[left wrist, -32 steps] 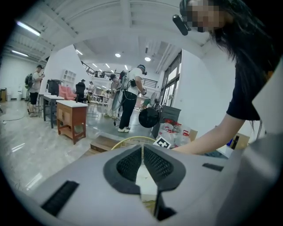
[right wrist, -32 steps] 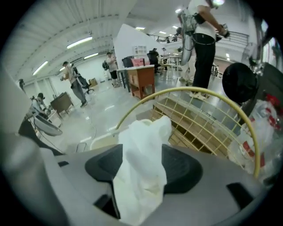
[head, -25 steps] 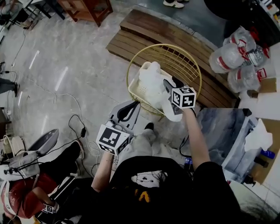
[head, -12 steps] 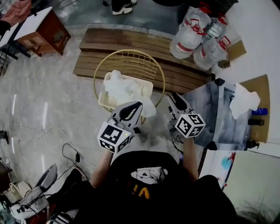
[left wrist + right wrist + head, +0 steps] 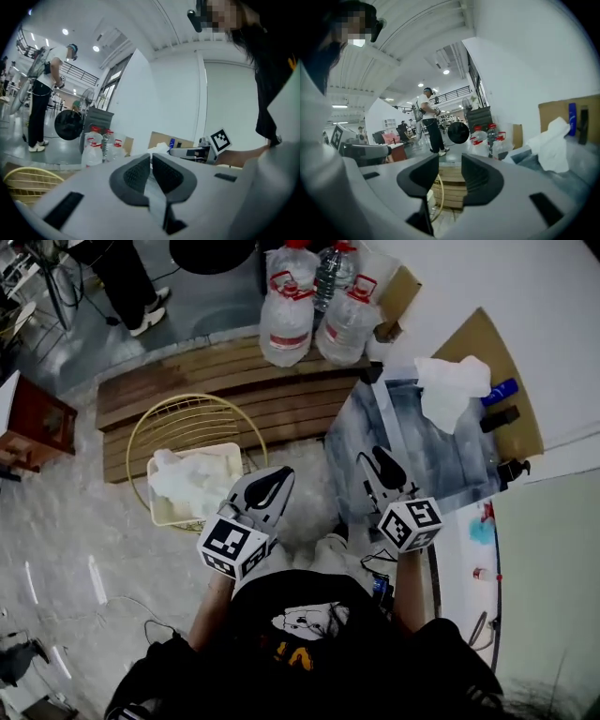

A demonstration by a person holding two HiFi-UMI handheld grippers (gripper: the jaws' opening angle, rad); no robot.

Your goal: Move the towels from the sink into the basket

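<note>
Your right gripper (image 5: 378, 456) hangs over the near edge of the steel sink (image 5: 412, 442), its jaws closing with a clear gap and nothing between them. One white towel (image 5: 448, 388) lies crumpled at the sink's far corner, against the cardboard sheet (image 5: 483, 338), with a blue bottle (image 5: 502, 390) and a dark bottle (image 5: 497, 418) just beside it. Your left gripper (image 5: 279, 476) has its jaws pressed together, empty, between sink and gold wire basket (image 5: 141, 427). White towels (image 5: 192, 482) lie in the basket, which stands against a slatted wooden bench (image 5: 225, 395). Large water bottles (image 5: 281, 320) stand behind the bench.
</note>
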